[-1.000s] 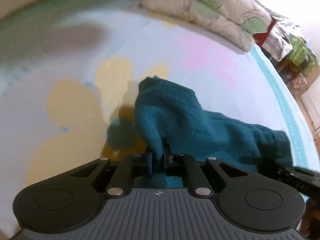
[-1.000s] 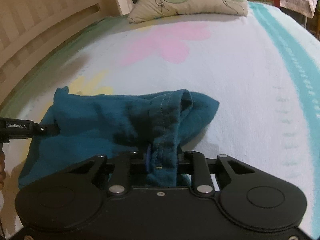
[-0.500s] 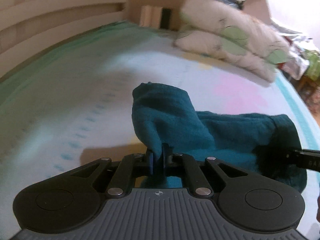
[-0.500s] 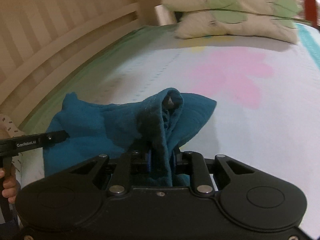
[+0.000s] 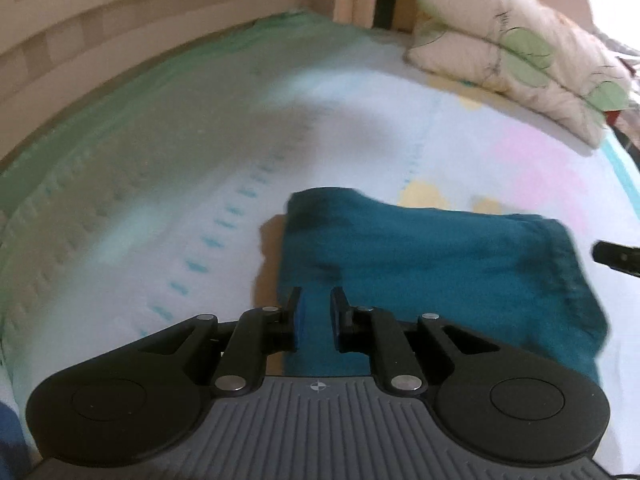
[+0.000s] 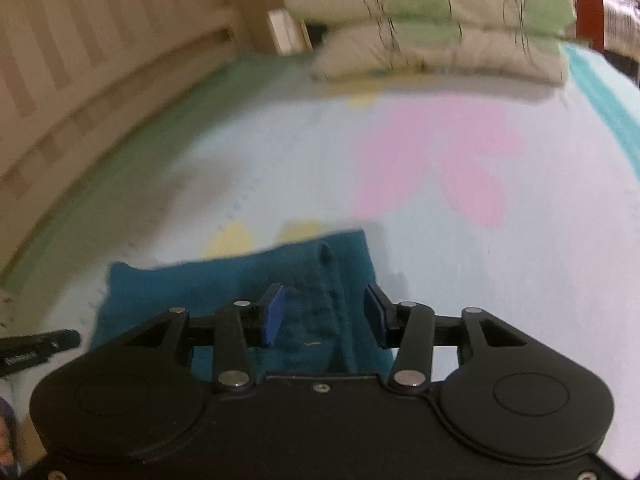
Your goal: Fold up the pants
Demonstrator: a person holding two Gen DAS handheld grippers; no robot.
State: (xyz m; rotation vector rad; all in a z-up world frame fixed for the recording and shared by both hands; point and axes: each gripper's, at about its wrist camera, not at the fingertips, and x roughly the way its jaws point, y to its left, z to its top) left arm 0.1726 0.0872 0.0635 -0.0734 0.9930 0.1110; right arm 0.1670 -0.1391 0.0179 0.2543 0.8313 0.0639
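Teal pants (image 5: 432, 264) lying folded flat on the bed (image 5: 168, 184).
My left claw (image 5: 316, 312) hangs slightly parted over their near edge; my right claw (image 6: 324, 316) is spread wide above them, gripping nothing. Pillows (image 6: 432, 24) lie beyond.

Both hand-held grippers (image 5: 316, 300) (image 6: 324, 312) parted.
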